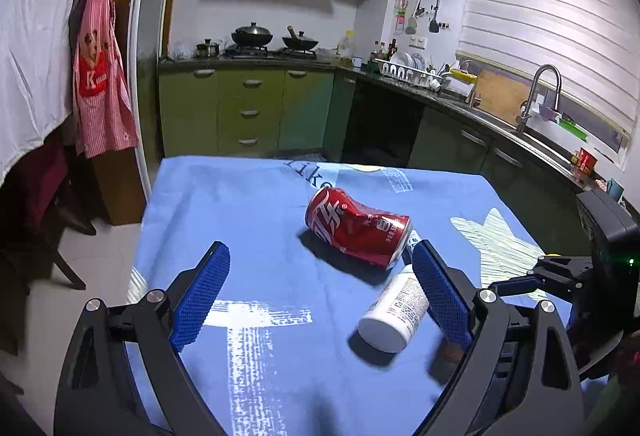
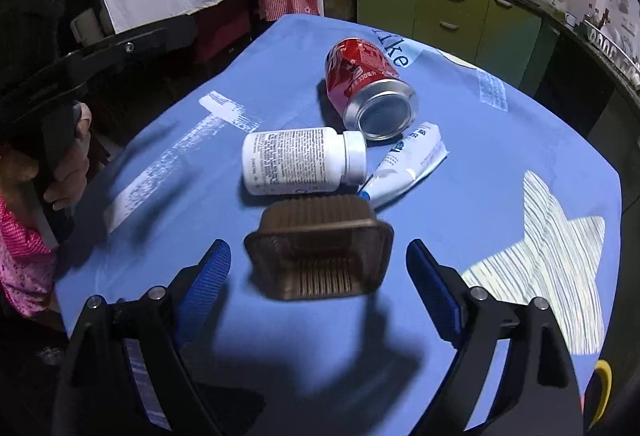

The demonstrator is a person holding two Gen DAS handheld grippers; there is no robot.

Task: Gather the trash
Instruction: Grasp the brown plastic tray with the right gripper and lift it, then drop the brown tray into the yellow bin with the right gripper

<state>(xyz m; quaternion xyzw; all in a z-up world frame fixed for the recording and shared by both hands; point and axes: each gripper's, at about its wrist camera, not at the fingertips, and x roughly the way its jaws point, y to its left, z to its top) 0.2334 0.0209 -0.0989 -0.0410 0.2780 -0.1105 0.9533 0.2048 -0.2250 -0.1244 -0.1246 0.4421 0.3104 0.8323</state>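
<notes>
A dented red cola can [image 1: 356, 226] [image 2: 366, 86] lies on its side on the blue tablecloth [image 1: 256, 204]. A white pill bottle [image 1: 394, 310] [image 2: 300, 160] lies beside it, with a squeezed white tube [image 2: 408, 164] under the can's end. A brown ridged plastic cup [image 2: 320, 250] lies nearest the right gripper. My left gripper [image 1: 320, 256] is open, low over the cloth, its right finger beside the bottle. My right gripper [image 2: 320, 256] is open with the brown cup between its fingers, untouched. The right gripper also shows at the right edge of the left wrist view [image 1: 556, 272].
The table [image 2: 520, 140] stands in a kitchen with green cabinets [image 1: 248, 108], a stove with pans and a sink [image 1: 536, 104] along the right wall. A red apron [image 1: 100, 76] and a white cloth hang at the left. A chair [image 1: 60, 228] stands left of the table.
</notes>
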